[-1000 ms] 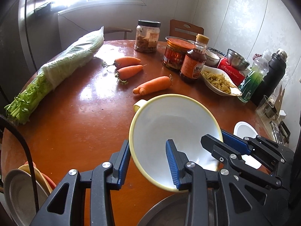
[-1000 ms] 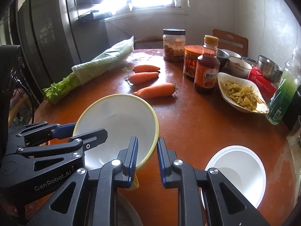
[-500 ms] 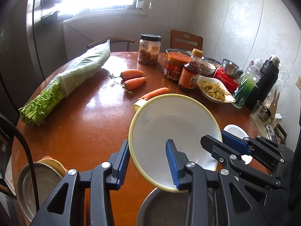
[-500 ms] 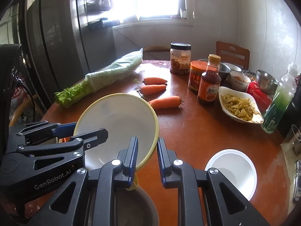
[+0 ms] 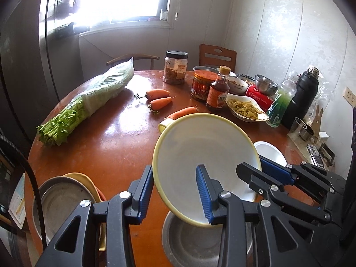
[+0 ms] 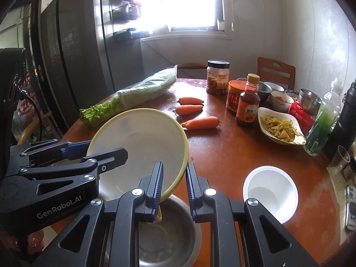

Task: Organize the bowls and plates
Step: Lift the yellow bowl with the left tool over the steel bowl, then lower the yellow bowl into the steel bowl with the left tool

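Carries the yellow-rimmed bowl in the air over the near edge of the counter, tilted, with its white inside facing both cameras. Grips it from two sides:

- **Left tool**: set at a moderate gap astride the bowl's left wall, one finger outside and one inside.
- **Right tool**: pinched narrow on the near right rim.

Has raised it within the last second, so shows more of the counter and the room behind than before. Uncovers a steel bowl directly underneath, now plainly apart from the lifted one. Suggests a bowl taken off a nest and ready to be carried to its own pile, though cannot tell where.

Offers two likely places:

- **Near left:** a steel plate resting on yellow and orange plates.
- **Near right:** a white bowl standing alone.

Calls for a level, matched carry, since an uneven pull could twist the rim out of the narrow pinch. Leaves untouched, farther off, three carrots, bagged celery and the jars at the far right.
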`<act>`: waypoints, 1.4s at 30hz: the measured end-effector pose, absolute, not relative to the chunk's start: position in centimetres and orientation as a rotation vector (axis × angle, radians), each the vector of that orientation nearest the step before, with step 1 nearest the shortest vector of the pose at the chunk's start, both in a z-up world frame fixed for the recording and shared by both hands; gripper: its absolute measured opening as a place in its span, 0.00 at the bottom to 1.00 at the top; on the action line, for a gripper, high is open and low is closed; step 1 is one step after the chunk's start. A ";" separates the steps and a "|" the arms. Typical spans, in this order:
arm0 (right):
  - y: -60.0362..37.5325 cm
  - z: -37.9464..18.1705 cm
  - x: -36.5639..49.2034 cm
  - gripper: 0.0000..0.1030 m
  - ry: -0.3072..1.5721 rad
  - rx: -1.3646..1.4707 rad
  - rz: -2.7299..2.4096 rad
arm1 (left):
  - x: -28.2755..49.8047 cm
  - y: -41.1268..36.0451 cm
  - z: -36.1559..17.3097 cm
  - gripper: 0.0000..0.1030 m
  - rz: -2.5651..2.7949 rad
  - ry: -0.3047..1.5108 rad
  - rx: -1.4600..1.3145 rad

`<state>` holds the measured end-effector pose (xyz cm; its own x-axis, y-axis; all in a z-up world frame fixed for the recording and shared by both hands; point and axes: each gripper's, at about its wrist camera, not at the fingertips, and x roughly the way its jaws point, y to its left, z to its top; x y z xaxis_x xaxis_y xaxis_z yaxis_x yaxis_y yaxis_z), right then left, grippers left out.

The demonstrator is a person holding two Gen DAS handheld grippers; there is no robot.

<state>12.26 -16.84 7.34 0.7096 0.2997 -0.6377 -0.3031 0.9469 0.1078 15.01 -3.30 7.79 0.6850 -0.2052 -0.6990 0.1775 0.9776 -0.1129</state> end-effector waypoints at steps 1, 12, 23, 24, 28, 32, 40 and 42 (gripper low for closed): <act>-16.9 7.4 12.0 0.20 0.705 -0.004 0.336 | 14.7 -3.3 7.8 0.37 -0.215 0.785 -0.038; -17.1 6.0 9.8 0.20 0.721 -0.002 0.337 | 12.5 -3.5 6.6 0.37 -0.227 0.793 -0.032; -17.2 3.0 9.0 0.20 0.768 0.002 0.350 | 12.1 -3.4 3.7 0.37 -0.230 0.840 -0.032; -17.2 2.9 9.0 0.20 0.772 0.003 0.349 | 12.1 -3.6 3.4 0.37 -0.233 0.847 -0.029; -17.6 1.9 8.6 0.20 0.783 -0.008 0.343 | 12.2 -4.3 2.7 0.37 -0.240 0.863 -0.014; -17.8 1.2 8.3 0.20 0.786 -0.009 0.344 | 12.3 -4.5 1.9 0.37 -0.244 0.877 -0.007; -17.9 0.0 8.2 0.20 0.801 -0.020 0.341 | 12.2 -5.1 1.5 0.37 -0.242 0.877 0.018; -18.0 -0.1 8.1 0.20 0.806 -0.016 0.343 | 12.1 -5.1 1.3 0.37 -0.241 0.882 0.021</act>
